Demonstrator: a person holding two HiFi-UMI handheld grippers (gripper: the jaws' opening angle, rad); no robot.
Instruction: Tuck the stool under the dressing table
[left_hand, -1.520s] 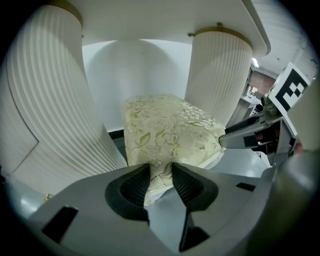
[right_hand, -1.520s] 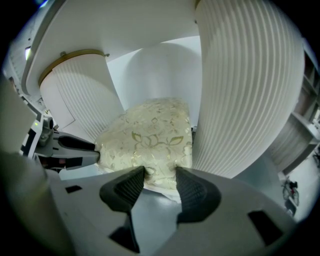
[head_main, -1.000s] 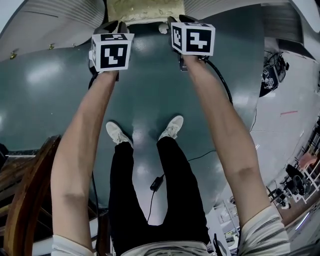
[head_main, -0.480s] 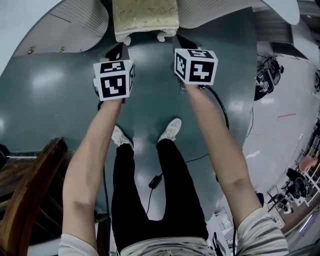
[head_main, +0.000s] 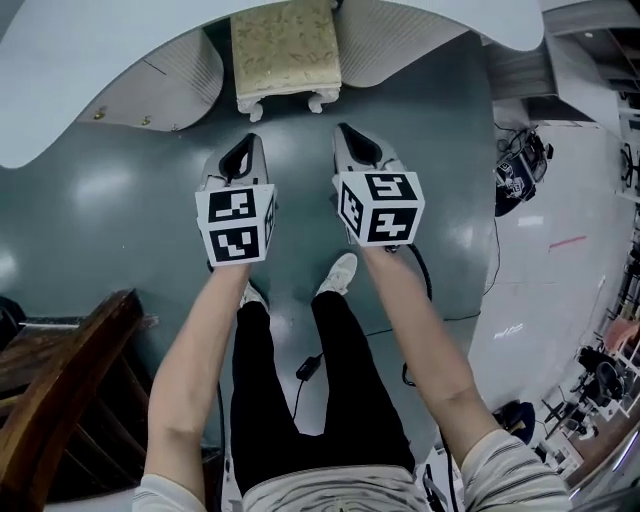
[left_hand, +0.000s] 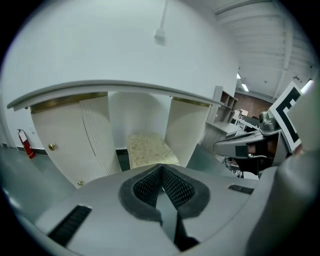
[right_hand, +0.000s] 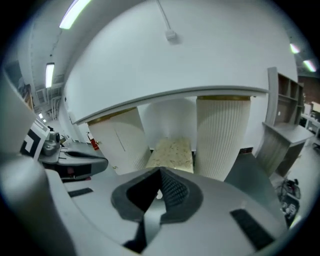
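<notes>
stool (head_main: 286, 55) sits in under the table (head_main: 60, 80) — left gripper (head_main: 250, 142) and right gripper (head_main: 345, 130) both pressed shut, empty; best draw straight back, no nudging it.

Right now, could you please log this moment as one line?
stool: between dressing table pedestals | left tongs: shut, empty | right tongs: shut, empty

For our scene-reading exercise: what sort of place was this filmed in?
Probably a lab or workshop staged as a bedroom: a white dressing table with a cushioned stool in its recess stands on a glossy painted floor, with cabled equipment at the right.
</notes>
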